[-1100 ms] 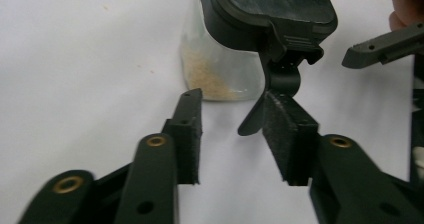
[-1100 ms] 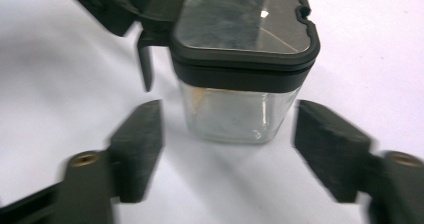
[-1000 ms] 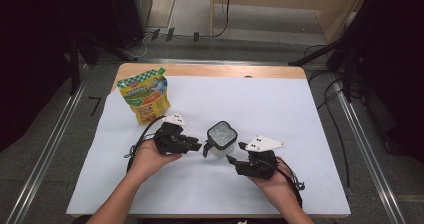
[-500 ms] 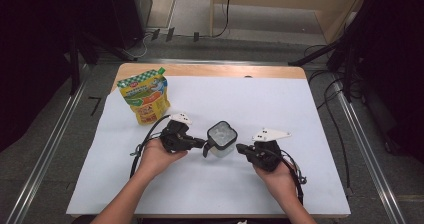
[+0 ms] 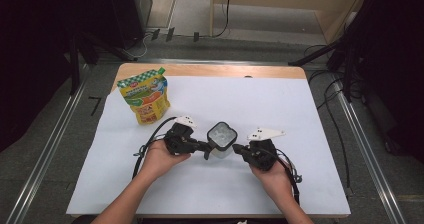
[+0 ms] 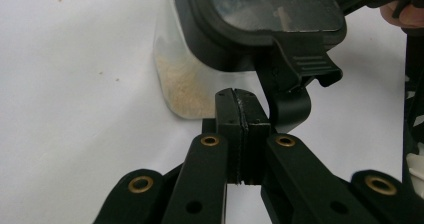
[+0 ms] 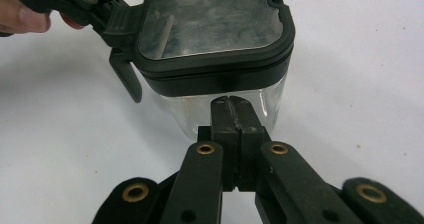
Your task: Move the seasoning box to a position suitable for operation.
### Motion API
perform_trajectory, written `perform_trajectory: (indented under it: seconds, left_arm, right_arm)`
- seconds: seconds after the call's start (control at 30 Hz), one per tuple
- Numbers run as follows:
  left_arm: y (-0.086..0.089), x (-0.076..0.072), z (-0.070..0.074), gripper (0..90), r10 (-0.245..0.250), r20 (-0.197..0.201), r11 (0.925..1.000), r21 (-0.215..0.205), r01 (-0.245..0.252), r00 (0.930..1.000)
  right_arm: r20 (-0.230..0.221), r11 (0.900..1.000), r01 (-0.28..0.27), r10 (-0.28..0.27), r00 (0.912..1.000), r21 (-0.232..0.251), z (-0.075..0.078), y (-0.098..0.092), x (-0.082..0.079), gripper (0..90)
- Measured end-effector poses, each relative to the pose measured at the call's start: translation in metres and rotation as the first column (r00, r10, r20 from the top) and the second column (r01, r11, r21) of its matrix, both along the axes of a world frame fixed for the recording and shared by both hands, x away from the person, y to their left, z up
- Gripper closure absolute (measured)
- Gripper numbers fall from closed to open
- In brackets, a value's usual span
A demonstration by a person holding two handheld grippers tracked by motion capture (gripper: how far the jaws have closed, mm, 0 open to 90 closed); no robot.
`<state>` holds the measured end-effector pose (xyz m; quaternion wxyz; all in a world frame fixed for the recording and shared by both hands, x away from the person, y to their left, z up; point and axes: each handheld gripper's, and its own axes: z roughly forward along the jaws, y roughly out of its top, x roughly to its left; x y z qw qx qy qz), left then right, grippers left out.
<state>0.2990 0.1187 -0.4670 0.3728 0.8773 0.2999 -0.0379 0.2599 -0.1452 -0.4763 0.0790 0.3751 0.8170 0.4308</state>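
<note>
A small see-through square jar with a black lid [image 5: 221,136] stands in the middle of the white sheet [image 5: 280,109] that covers the wooden table [image 5: 210,70]. The jar has a little pale powder at the bottom, which shows in the left gripper view [image 6: 185,86]. A black latch [image 6: 295,76] hangs down from one side of the lid. The left gripper [image 5: 206,149] sits just beside the jar on its left side, and its two black jaws are pressed tight together with nothing between them. In the left gripper view its tips [image 6: 241,104] are right next to the latch, low by the jar's wall. The right gripper [image 5: 239,149] sits just beside the jar on its right side. Its jaws are pressed together too, and they hold nothing. In the right gripper view the tips [image 7: 232,109] are up against the clear wall under the lid [image 7: 215,19]. A yellow and green snack bag [image 5: 144,95] stands well apart, near the far left corner of the sheet.
</note>
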Motion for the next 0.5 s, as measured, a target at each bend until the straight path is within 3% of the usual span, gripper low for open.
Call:
perform_trajectory:
  seconds: [0.27, 0.5]
  left_arm:
    - [-0.006, -0.007, 0.0, 90.0, -0.002, -0.004, 0.9999, -0.015, 0.002, 1.0]
    - [-0.022, -0.015, -0.002, 90.0, -0.03, -0.011, 0.9996, -0.004, 0.03, 0.9995]
  right_arm:
    - [0.01, 1.0, 0.015, -0.015, 0.9998, -0.002, 0.0, -0.002, 0.001, 90.0]
    - [0.006, 0.999, 0.045, -0.045, 0.999, 0.0, 0.0, -0.007, 0.006, 90.0]
